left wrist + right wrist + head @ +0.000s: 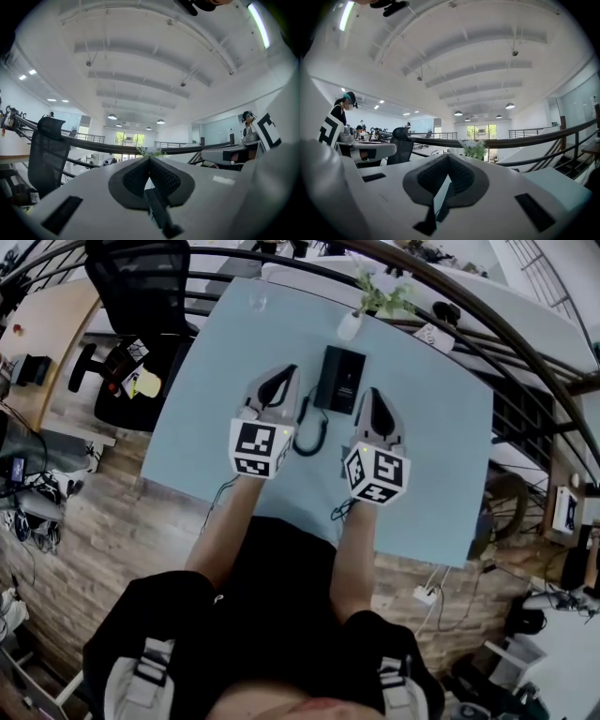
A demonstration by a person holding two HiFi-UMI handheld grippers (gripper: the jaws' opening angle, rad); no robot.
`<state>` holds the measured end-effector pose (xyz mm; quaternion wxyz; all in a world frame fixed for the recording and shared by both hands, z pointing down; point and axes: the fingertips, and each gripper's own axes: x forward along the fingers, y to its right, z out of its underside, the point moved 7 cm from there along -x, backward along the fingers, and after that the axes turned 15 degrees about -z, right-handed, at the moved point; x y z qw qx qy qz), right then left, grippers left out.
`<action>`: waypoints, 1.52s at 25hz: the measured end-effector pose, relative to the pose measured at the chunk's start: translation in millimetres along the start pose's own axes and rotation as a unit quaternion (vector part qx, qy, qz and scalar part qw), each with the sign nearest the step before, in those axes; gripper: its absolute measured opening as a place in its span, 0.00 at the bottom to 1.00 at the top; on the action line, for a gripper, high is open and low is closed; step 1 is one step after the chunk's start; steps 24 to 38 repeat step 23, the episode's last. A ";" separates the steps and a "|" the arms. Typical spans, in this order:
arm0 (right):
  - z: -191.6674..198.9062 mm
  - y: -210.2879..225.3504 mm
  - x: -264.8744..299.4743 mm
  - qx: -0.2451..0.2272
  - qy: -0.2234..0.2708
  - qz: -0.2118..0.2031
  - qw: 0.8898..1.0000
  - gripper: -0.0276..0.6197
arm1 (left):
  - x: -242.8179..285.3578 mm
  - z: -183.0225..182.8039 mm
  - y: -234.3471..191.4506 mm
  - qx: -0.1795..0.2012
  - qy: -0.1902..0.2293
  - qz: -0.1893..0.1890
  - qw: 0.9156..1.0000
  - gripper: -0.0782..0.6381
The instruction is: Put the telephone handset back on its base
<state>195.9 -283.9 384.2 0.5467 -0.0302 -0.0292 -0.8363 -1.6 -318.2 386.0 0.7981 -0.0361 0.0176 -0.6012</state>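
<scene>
A black telephone (339, 379) lies on the pale blue table (206, 409), toward its far middle. Handset and base read as one dark block in the head view. Its black coiled cord (311, 435) loops toward me between the two grippers. My left gripper (278, 382) hovers just left of the telephone, shut and holding nothing. My right gripper (373, 399) hovers just right of it and nearer me, also shut and holding nothing. In the left gripper view the left gripper (149, 158) points level, its pads meeting. The right gripper (448, 154) does the same in the right gripper view. Neither gripper view shows the telephone.
A white vase with a green plant (354, 322) stands at the table's far edge, behind the telephone. A small glass (258, 302) sits far left, a white object (431, 334) far right. A black office chair (141, 306) stands off the table's left corner. A curved railing (525, 343) runs behind.
</scene>
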 end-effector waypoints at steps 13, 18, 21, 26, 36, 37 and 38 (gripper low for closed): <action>4.9 2.9 -8.1 -0.004 0.001 -0.001 1.000 0.03 | 2.2 4.0 11.6 0.003 -0.002 0.007 1.000 0.11; 6.4 4.1 -10.5 -0.006 0.001 -0.001 1.000 0.03 | 2.0 6.0 12.8 0.001 -0.004 0.009 1.000 0.11; 7.7 5.5 -10.8 -0.007 0.002 -0.001 1.000 0.03 | 2.6 8.8 12.2 -0.001 -0.006 0.008 1.000 0.11; 8.4 6.1 -11.0 -0.008 0.003 -0.001 1.000 0.03 | 2.5 11.0 11.7 -0.002 -0.007 0.008 1.000 0.11; 8.4 6.1 -11.0 -0.008 0.003 -0.001 1.000 0.03 | 2.5 11.0 11.7 -0.002 -0.007 0.008 1.000 0.11; 8.4 6.1 -11.0 -0.008 0.003 -0.001 1.000 0.03 | 2.5 11.0 11.7 -0.002 -0.007 0.008 1.000 0.11; 8.4 6.1 -11.0 -0.008 0.003 -0.001 1.000 0.03 | 2.5 11.0 11.7 -0.002 -0.007 0.008 1.000 0.11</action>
